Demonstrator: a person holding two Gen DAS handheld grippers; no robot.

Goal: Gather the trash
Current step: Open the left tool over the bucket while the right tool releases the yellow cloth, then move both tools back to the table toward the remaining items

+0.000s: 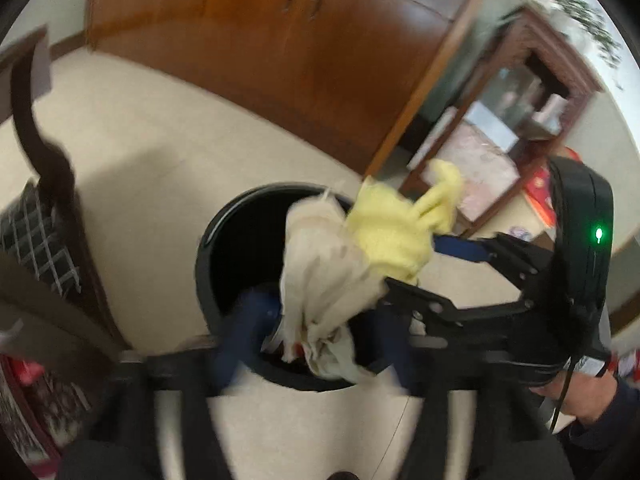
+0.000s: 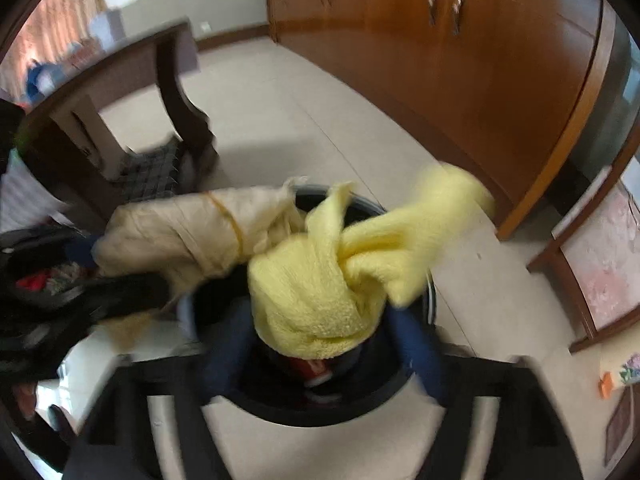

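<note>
Both claws are pointed down over a black bin point(image 1: 224, 248) that's sitting on the pale tiled floor point(image 1: 160, 152).

Left claw point(image 1: 316, 344): its blue fingers point(image 1: 240, 332) are spread apart, nothing is being pinched. A crumpled beige cloth point(image 1: 324, 280) is seen between them, hanging over the bin's mouth, lower end already inside the rim. Whether it's still brushing a finger can't be told, it's too blurred.

Right claw point(image 2: 324, 356): also spread open, with a knotted yellow cloth point(image 2: 320, 292) loose between the fingers point(image 2: 420, 356), right above the bin opening. One end of the yellow cloth is flung out to the right past the rim. In the left wrist view the two cloths are seen side by side, touching, yellow one higher.

Some red stuff point(image 2: 312, 368) is visible down inside the bin, can't be made out properly.

A long wooden cabinet point(image 1: 280, 60) is lined up along the wall behind the bin, and a dark wooden chair point(image 2: 168, 120) with a checked cushion point(image 2: 152, 172) is parked just off to the left.
</note>
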